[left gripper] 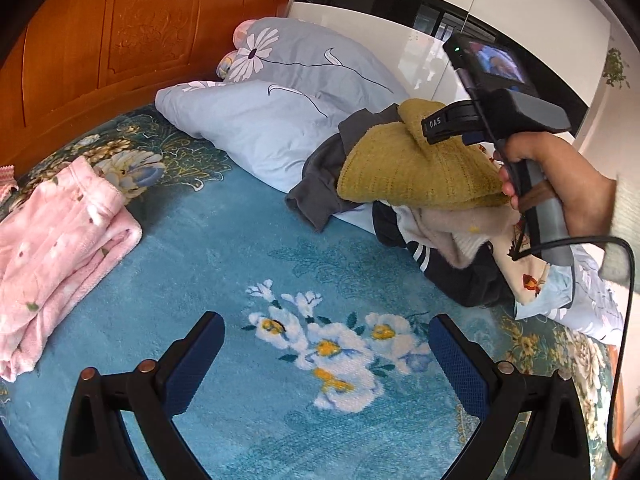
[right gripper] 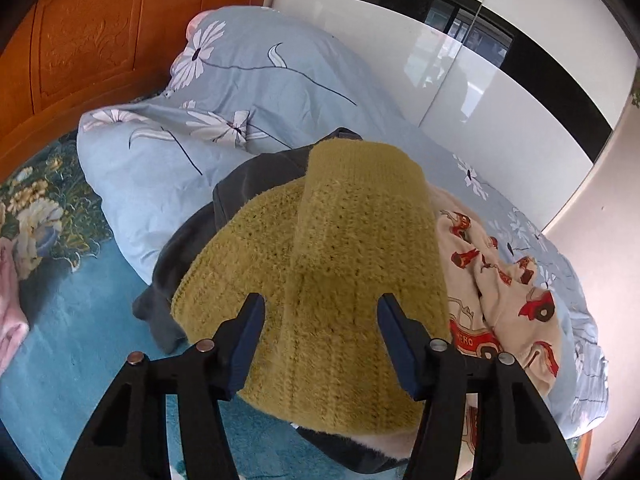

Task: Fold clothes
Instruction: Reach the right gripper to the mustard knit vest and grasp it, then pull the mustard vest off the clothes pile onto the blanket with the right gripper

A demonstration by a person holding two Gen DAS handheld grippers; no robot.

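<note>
1. Left gripper [left gripper: 326, 354]: jaws spread wide, nothing between them. It hangs over the bare teal floral blanket [left gripper: 224, 264], right above the white flower motif.
2. Right gripper [right gripper: 320, 332]: jaws open, not closed on anything. The blue pads [right gripper: 250, 338] straddle a raised fold of the mustard knit sweater [right gripper: 320, 264]; I cannot tell whether they touch the knit.
3. In the left view, the right hand [left gripper: 560, 188] grips the right tool's handle, with the tool's nose at the top of the sweater.
4. The sweater sits on top of the unfolded clothes pile, at the right side of the bed.
5. In the pile under and beside it: dark grey garment [right gripper: 192, 248] to the left, cream car-print garment [right gripper: 504, 292] to the right, dark striped item [left gripper: 424, 256] at the bottom.
6. The pile leans on the light blue daisy-print duvet [right gripper: 248, 92], in front of the wooden headboard [left gripper: 100, 40].
7. Folded pink fleece garment [left gripper: 60, 240] lies on the blanket at far left, well apart from the pile.
</note>
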